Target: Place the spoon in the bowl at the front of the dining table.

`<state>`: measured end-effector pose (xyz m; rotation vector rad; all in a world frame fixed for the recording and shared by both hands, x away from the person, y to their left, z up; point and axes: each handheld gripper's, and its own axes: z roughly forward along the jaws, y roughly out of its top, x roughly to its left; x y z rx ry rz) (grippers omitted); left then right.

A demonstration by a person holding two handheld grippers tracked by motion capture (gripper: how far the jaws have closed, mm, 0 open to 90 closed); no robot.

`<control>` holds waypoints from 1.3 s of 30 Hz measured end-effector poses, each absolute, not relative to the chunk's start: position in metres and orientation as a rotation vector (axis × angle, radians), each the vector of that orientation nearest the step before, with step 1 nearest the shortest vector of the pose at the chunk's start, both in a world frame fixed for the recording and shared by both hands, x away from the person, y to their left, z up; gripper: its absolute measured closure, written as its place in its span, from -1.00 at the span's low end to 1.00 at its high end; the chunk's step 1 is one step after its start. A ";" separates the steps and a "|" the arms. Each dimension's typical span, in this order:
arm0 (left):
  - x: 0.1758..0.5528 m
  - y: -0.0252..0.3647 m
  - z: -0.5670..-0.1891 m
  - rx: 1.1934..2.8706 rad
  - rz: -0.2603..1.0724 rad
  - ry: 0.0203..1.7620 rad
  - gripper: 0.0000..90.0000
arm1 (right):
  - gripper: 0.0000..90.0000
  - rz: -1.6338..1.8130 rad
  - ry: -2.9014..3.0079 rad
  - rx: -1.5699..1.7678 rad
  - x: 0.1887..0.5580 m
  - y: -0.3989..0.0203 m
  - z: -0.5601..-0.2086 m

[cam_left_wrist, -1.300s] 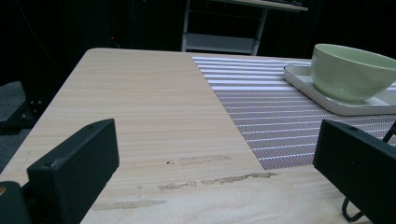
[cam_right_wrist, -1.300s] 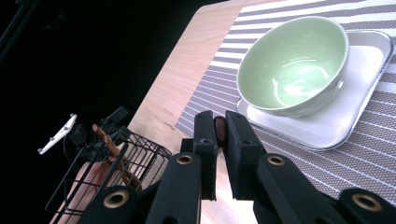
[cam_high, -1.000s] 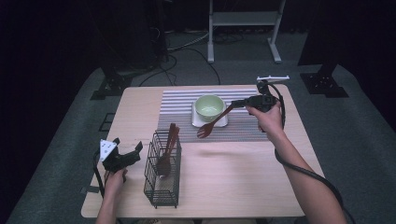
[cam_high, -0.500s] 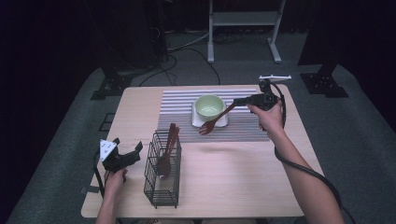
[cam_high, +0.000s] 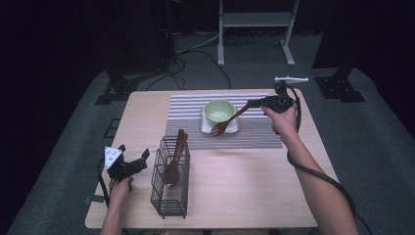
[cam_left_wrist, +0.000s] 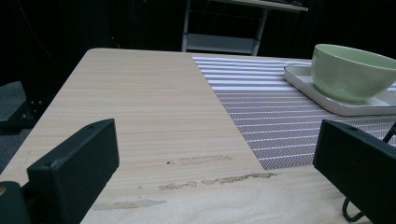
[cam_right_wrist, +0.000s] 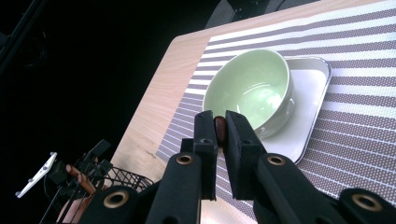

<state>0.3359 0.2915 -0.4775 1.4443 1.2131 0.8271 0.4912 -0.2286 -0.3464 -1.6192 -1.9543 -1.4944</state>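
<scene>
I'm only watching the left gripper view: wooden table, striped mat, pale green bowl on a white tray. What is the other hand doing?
Observer: The right gripper is shut on the handle of a reddish-brown wooden fork, held in the air by the pale green bowl.
Operator: Which way do the fork's prongs point?
Observer: Down and toward the person, over the front edge of the white square tray.
Operator: What is the black wire at my lower right?
Observer: A black wire basket holding more brown wooden utensils.
</scene>
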 end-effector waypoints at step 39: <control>0.335 0.292 -0.477 1.440 0.826 1.214 -1.00 | 0.83 -1.560 -1.917 -1.718 0.506 -0.230 -0.340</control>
